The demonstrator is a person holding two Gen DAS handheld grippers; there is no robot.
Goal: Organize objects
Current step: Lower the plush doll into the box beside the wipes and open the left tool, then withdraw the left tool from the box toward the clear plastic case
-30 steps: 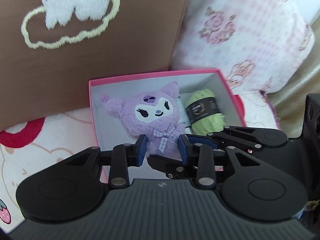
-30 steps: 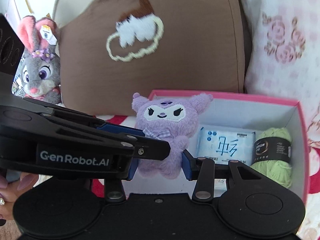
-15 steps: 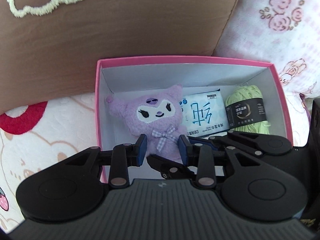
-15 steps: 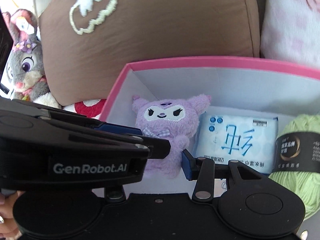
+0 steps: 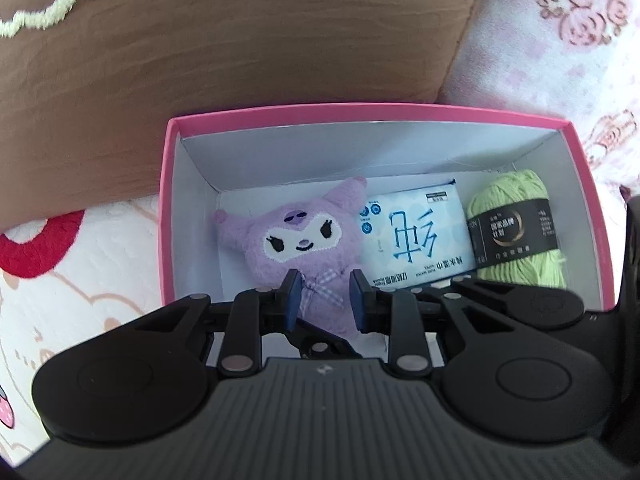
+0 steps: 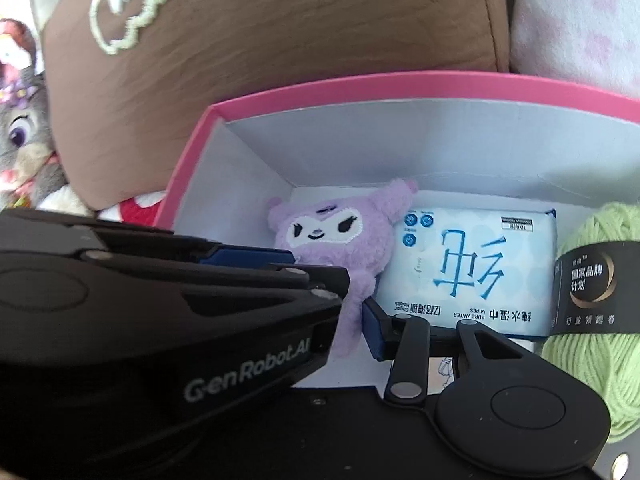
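A purple plush toy (image 5: 296,236) hangs low inside the left end of a pink box (image 5: 360,110) with white inner walls. My left gripper (image 5: 322,300) is shut on the toy's lower body, blue pads pressed into the fur by its checked bow. In the right wrist view the plush toy (image 6: 332,232) sits between the fingers of my right gripper (image 6: 348,316). Its right pad touches the toy's bottom; its left finger is hidden behind the left gripper (image 6: 320,276). I cannot tell whether the toy touches the box floor.
In the box, a blue wipes pack (image 5: 412,240) lies beside the toy, with a green yarn ball (image 5: 516,232) at the right end. A brown cushion (image 5: 240,40) stands behind the box, a pink floral pillow (image 5: 560,60) to its right. A grey rabbit plush (image 6: 20,140) sits far left.
Both grippers have come down with the plush toy, from above the rim to deep inside the box. The box now fills more of both views.
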